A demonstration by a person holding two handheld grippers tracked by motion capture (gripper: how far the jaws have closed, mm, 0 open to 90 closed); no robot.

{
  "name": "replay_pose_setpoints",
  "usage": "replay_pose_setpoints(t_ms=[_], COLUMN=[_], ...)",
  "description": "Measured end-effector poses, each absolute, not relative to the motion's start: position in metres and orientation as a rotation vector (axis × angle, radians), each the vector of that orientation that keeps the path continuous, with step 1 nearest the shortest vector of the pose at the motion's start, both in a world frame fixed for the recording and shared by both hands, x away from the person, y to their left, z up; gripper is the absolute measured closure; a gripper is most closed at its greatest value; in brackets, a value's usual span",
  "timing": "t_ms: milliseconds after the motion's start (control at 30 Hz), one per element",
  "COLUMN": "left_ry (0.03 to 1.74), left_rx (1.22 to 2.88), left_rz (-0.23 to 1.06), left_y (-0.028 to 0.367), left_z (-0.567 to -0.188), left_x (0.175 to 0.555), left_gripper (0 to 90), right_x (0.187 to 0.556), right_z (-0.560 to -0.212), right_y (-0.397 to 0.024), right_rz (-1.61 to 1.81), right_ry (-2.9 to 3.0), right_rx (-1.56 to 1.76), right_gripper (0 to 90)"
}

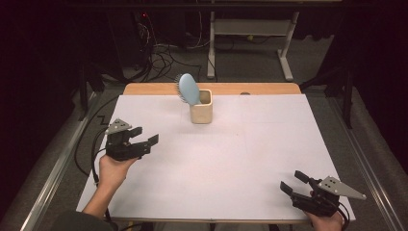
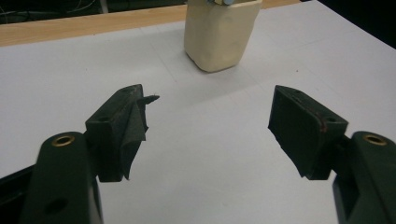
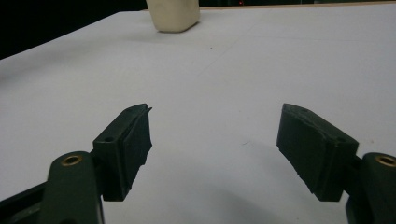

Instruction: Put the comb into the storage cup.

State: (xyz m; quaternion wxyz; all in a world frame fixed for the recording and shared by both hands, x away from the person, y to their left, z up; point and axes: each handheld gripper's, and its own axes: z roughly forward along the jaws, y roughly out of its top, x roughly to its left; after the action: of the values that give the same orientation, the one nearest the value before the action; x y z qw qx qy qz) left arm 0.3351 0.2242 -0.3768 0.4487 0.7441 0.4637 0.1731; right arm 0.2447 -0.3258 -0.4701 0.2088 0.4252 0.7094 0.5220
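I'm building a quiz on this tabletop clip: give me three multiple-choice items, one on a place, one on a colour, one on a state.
1. Where does the hairbrush stand?
A. in the cream cup
B. flat on the white sheet
C. in a gripper

2. What colour is the brush's back?
A. red
B. light blue
C. black

3. How do the left gripper jaws stand?
A. clamped on the cup
B. shut empty
C. open, nothing between

Answers: 1 A, its head sticks up out of the cup; 2 B, the oval back is pale blue; 3 C, bare sheet shows between the pads.
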Motion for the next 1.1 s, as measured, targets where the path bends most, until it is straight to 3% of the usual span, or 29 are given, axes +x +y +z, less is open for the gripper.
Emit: replay_pose_setpoints(t_ms=[1100], left_ry=[1.149], left_rx=[1.805], left_rz=[0.416], left_y=[0.239], left_z=[-0.394], left_x=[0.320], left_gripper=[30.2], right_x=[0.245], right_z=[-0.471], right_y=[-0.325], right_rz=[1.449], right_ry=[1.978], right_rx=[1.185], right_gripper=[26.5])
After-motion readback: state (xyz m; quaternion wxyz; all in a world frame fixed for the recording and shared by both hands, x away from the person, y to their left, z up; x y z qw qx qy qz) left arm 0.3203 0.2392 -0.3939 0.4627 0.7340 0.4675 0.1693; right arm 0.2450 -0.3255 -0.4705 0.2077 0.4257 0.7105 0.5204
